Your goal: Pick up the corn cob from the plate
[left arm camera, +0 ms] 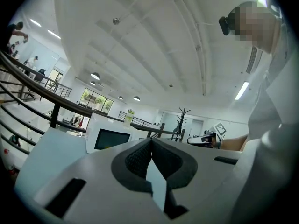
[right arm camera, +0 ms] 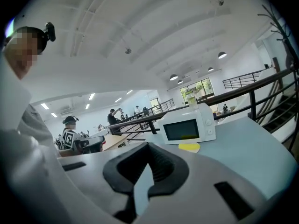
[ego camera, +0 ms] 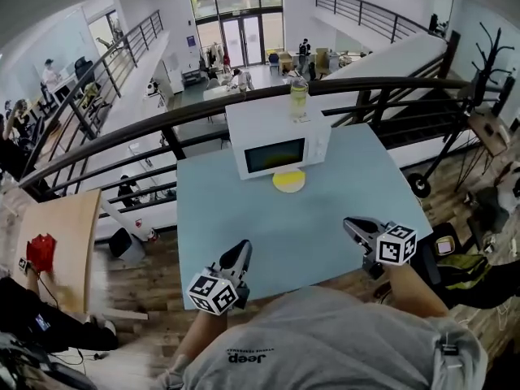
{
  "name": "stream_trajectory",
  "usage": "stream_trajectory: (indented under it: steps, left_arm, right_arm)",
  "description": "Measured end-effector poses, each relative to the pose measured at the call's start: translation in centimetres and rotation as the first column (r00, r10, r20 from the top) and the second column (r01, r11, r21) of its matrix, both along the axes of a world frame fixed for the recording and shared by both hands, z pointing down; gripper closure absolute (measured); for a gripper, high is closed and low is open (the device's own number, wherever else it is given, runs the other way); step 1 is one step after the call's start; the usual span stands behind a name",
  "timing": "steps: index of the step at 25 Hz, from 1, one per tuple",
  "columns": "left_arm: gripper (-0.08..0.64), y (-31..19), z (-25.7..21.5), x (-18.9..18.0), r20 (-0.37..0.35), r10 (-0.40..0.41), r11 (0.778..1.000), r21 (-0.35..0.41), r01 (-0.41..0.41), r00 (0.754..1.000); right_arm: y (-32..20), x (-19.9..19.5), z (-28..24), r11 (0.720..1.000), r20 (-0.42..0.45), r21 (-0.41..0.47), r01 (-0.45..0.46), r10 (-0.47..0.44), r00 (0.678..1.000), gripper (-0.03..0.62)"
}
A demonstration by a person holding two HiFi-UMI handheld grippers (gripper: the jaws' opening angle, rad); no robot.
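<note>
A yellow plate [ego camera: 288, 180] lies on the light blue table [ego camera: 219, 210] just in front of a white microwave [ego camera: 276, 149]. In the right gripper view the plate [right arm camera: 189, 147] shows as a flat yellow disc. I cannot make out a corn cob on it in any view. My left gripper [ego camera: 244, 249] hovers over the table's near left edge, jaws shut and empty [left arm camera: 150, 141]. My right gripper [ego camera: 348, 222] is over the near right part of the table, also shut on nothing [right arm camera: 148, 146]. Both are well short of the plate.
A bottle [ego camera: 299, 97] stands on top of the microwave [right arm camera: 187, 129]. A dark railing [ego camera: 162, 120] runs behind the table, with an open drop beyond. To the left is a wooden table [ego camera: 61, 234] with a red object [ego camera: 41, 252]. At the right stands a coat rack [ego camera: 487, 55].
</note>
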State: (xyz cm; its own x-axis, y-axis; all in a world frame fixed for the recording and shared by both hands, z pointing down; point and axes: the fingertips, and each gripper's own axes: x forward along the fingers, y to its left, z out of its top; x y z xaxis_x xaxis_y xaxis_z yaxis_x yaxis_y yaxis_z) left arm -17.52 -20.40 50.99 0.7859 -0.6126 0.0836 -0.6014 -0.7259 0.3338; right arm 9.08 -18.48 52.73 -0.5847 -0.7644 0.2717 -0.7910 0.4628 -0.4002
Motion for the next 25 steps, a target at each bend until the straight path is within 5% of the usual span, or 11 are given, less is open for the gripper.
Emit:
stream_trajectory:
  steps: [13, 20, 25]
  left_arm:
    - [0.541, -5.3, 1.1, 4.5, 0.035, -0.024, 0.999, -0.033, 0.025, 0.999]
    - [0.541, -9.2, 0.7, 8.7, 0.123, -0.211, 0.976, -0.031, 0.217, 0.97]
    - [0.541, -12.7, 2.0, 13.4, 0.152, -0.274, 0.955, -0.072, 0.288, 0.95]
  right_arm:
    - [-5.7, 4.7, 1.8, 1.0, 0.045, -0.003, 0.029, -0.028, 0.999, 0.584]
    - [-12.2, 9.5, 3.0, 0.982, 0.107, 0.028, 0.186, -0.188, 0.976, 0.586]
    - [-17.5, 14.2, 4.6, 0.961, 0.032, 0.061, 0.268, -0.271, 0.962, 0.584]
